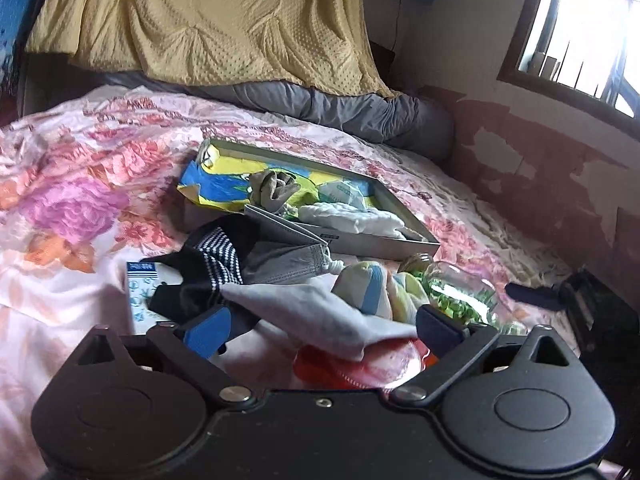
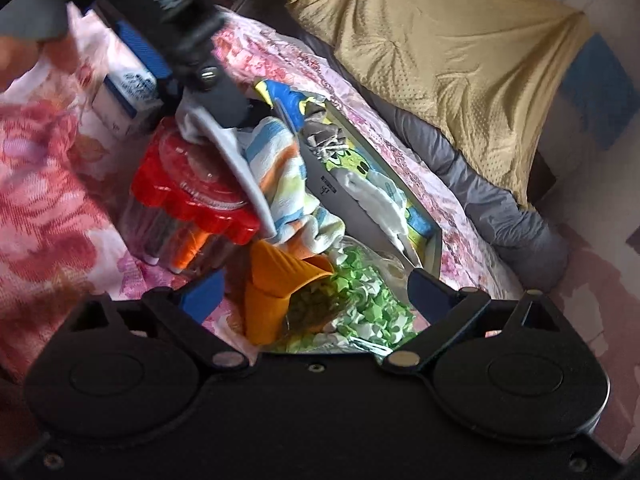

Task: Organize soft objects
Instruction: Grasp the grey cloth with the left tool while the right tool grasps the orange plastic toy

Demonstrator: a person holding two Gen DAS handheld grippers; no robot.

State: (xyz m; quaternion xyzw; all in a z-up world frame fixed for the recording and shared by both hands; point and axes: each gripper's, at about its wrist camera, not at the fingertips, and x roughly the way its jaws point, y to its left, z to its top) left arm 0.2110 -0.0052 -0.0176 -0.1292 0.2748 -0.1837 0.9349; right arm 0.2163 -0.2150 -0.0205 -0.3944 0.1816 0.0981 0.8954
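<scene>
A shallow grey box [image 1: 384, 245] [image 2: 320, 184] lies on the floral bedspread [image 1: 80, 184] and holds a beige sock [image 1: 274, 188], white cloths [image 1: 356, 216] and a blue-yellow sheet. In front of it lies a heap: a grey-white cloth [image 1: 320, 312] [image 2: 240, 168], a striped pastel towel [image 1: 380, 288] [image 2: 288, 184], a black-and-white striped sock [image 1: 216, 256] and a grey mask [image 1: 288, 260]. My left gripper [image 1: 324, 334] is open, its fingers on either side of the grey-white cloth. My right gripper [image 2: 316, 292] is open over an orange piece [image 2: 276, 288] and a jar of green paper stars [image 2: 360, 304].
A red-lidded jar of markers [image 2: 192, 200] [image 1: 360, 364] stands by the heap. A blue-white carton [image 1: 144, 288] [image 2: 124, 96] lies to the left. A glass jar [image 1: 460, 292] lies right of the heap. A grey pillow [image 1: 360, 108] and yellow blanket [image 1: 220, 20] are at the bedhead. A wall and window [image 1: 580, 32] are at the right.
</scene>
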